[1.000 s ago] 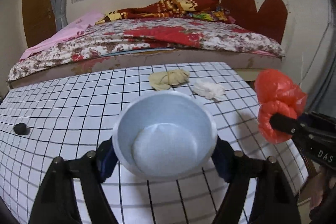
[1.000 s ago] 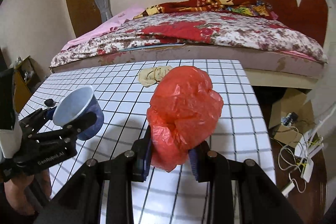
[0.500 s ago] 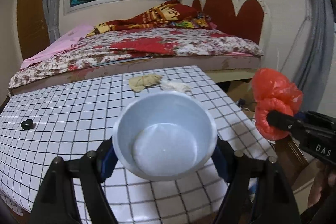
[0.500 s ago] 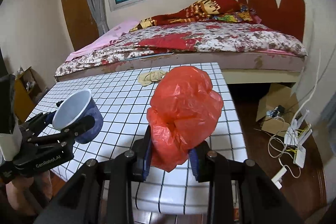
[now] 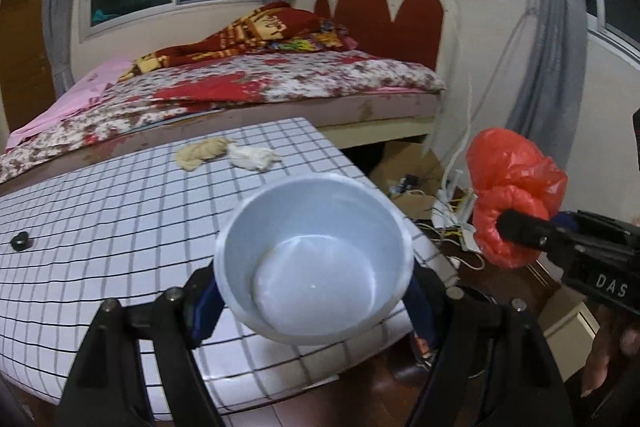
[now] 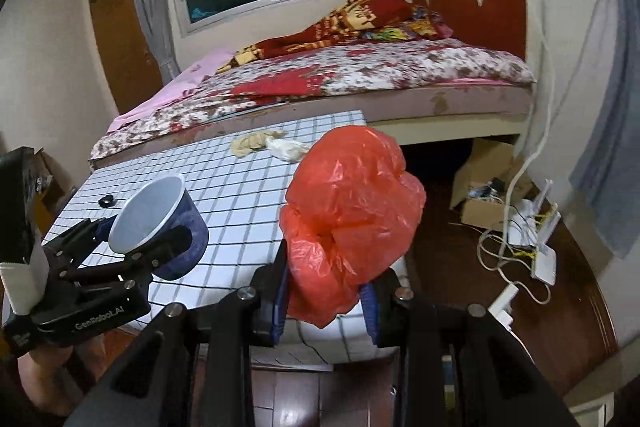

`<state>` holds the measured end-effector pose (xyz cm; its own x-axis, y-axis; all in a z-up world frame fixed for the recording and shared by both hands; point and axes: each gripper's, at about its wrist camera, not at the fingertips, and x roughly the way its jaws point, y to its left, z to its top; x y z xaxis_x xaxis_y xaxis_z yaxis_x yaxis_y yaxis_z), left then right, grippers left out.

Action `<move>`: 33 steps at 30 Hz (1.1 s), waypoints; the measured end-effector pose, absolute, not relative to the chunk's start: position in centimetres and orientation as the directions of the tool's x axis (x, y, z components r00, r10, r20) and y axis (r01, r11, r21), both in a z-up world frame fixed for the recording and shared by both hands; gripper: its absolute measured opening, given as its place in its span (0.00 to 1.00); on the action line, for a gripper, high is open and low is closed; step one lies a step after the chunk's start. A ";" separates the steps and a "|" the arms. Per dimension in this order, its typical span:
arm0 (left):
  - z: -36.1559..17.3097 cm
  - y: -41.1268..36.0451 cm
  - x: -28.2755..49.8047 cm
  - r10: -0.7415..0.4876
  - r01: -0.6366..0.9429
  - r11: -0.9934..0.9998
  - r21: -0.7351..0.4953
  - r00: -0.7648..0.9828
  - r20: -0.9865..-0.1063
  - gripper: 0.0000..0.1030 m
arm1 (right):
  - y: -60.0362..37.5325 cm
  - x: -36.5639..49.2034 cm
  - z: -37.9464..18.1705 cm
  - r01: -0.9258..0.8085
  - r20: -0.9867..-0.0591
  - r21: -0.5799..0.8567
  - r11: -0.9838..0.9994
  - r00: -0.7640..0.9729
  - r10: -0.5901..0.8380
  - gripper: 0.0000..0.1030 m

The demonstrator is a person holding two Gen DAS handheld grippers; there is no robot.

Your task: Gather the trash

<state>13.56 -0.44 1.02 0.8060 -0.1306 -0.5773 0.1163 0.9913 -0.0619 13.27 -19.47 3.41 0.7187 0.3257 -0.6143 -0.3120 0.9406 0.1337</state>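
The crumpled red plastic bag (image 6: 352, 215) is pinched in the right gripper (image 6: 326, 301), off the table's (image 5: 120, 211) corner; the left gripper (image 5: 314, 303) clamps an empty paper cup (image 5: 314, 263) by its sides. Risk, I'd say — the slick bag slipping free, or the cup buckling. Two wads (image 5: 228, 153) wait on the table.

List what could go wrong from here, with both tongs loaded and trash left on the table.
1. The paper cup is pinched by its sides in the left tongs and tilted; it may slip or crush.
2. The red plastic bag bulges loosely out of the right tongs and could slide free.
3. The beige wad and white tissue lie on the checked table, and neither tongs is free to take them.
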 end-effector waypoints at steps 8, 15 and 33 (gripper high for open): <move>0.6 -4.6 13.3 -0.215 0.211 0.975 -0.076 0.787 -0.579 0.75 | -23.8 12.3 2.9 -0.222 -0.635 0.127 0.967 0.730 0.252 0.32; -0.5 -7.4 13.4 -0.268 0.277 0.958 -0.079 0.758 -0.595 0.75 | -26.4 11.8 1.6 -0.164 -0.660 0.128 0.978 0.722 0.208 0.32; -4.2 -15.4 12.5 -0.399 0.437 0.892 -0.118 0.636 -0.661 0.75 | -34.2 8.2 -2.0 -0.007 -0.720 0.136 0.991 0.686 0.104 0.32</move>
